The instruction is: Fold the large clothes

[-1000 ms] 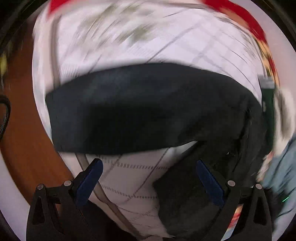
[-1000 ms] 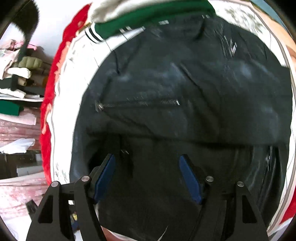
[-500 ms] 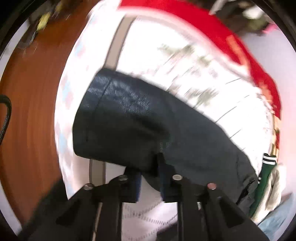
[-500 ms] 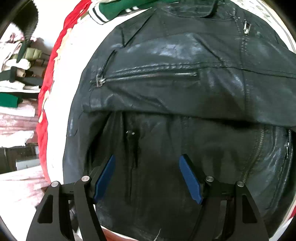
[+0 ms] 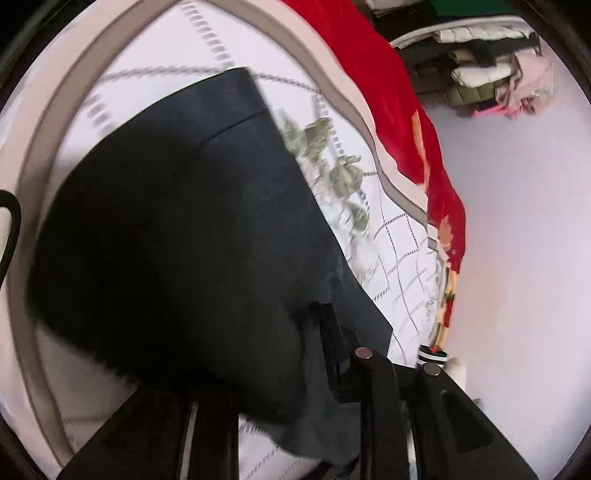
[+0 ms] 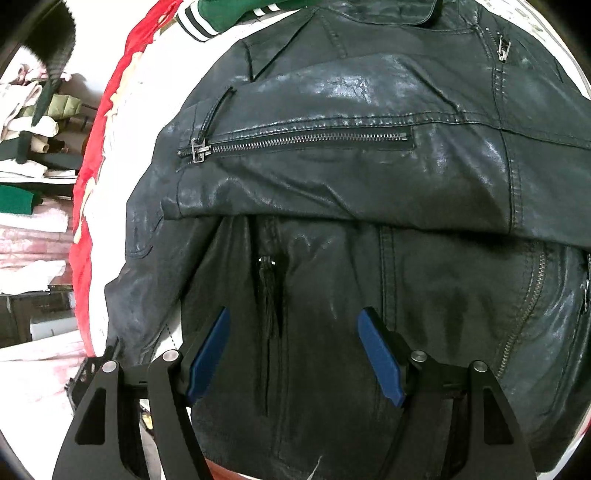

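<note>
A black leather jacket lies on a white patterned bed cover, one sleeve with a zip folded across its front. My right gripper is open and empty, hovering just above the jacket's lower body. In the left wrist view my left gripper is shut on the black jacket's sleeve, which hangs lifted over the bed cover and hides most of the fingers.
A red blanket lies along the far edge of the bed and shows in the right wrist view. A green garment with striped cuff lies beyond the collar. Shelves of folded clothes stand behind.
My left gripper shut on the jacket's sleeve and lifted it, swinging it over the bed cover. My right gripper stayed open and moved a little nearer the jacket body.
</note>
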Motion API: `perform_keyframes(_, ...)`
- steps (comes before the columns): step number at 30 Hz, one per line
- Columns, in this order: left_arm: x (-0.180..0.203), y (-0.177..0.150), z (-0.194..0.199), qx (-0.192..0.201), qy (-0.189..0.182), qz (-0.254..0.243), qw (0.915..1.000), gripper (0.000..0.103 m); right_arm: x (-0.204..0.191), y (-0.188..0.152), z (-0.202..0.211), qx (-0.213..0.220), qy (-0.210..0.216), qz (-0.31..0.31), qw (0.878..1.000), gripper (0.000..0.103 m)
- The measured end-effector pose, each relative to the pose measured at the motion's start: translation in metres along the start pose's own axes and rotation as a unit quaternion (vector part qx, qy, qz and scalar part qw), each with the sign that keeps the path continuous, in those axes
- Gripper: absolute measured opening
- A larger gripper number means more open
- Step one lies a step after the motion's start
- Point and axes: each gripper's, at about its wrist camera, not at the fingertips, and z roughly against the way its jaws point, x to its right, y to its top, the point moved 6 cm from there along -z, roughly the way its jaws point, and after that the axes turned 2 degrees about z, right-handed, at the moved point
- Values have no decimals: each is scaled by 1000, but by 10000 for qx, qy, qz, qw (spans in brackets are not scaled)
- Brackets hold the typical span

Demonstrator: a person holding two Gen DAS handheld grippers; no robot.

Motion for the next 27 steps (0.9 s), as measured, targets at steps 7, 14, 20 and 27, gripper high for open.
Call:
perform_keyframes(7,69,29,-19,573,850,-1389,9850,4,1,3,-10,105,-235,-214,9994,73)
perform_keyframes(14,135,50,-20,690,675,-2090,9732,3,-7,19,-2,476,-590,-422,9962,73)
perform_keyframes(20,189,15,9,1000,586,-3399,9333,3,-14,69,14,1209,-1774,-170,9765,73)
perform_keyframes(27,255,-67,15,1078,529,-4796,8692,3,3,99,-22,528,-1708,177,9837,73)
